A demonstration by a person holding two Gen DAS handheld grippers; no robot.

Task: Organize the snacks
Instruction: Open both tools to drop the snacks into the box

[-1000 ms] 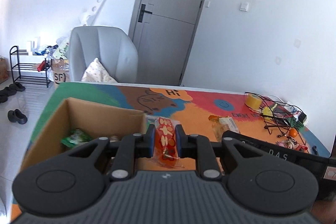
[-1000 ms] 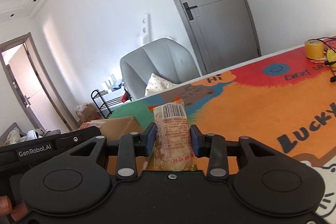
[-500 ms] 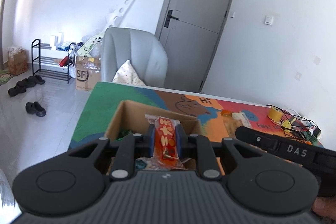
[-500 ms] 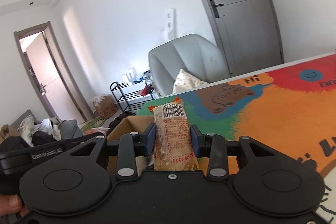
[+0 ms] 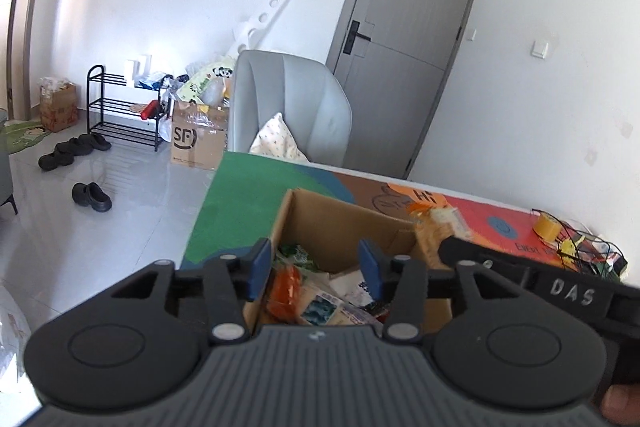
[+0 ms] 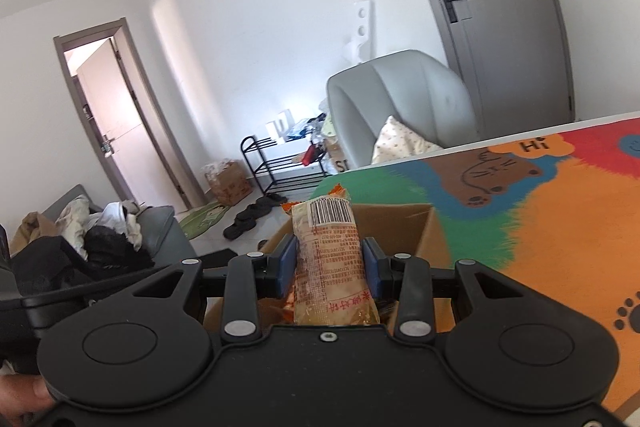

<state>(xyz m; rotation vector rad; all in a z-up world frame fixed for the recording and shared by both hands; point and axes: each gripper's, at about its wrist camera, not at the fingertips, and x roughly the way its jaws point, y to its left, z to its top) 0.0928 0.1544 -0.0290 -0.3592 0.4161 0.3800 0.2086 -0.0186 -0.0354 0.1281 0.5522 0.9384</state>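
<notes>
A cardboard box (image 5: pixel 320 215) stands on the colourful table mat (image 5: pixel 248 195) and holds several snack packets. My left gripper (image 5: pixel 314 265) is open and empty above the box. The orange snack packet (image 5: pixel 285 289) lies inside the box below it. My right gripper (image 6: pixel 329 262) is shut on a tan snack packet with a barcode (image 6: pixel 330 251) and holds it above the box (image 6: pixel 400 223). The same tan packet shows at the box's right edge in the left wrist view (image 5: pixel 438 231).
A grey armchair (image 5: pixel 288 111) with a cushion stands behind the table. A roll of yellow tape (image 5: pixel 544 227) and tangled cables (image 5: pixel 584 251) lie at the table's far right. Shoes, a shoe rack (image 5: pixel 120 107) and a cardboard carton are on the floor left.
My left gripper has opened and the orange packet has dropped into the box. Both grippers have moved left over the box; the right still holds the tan packet.
</notes>
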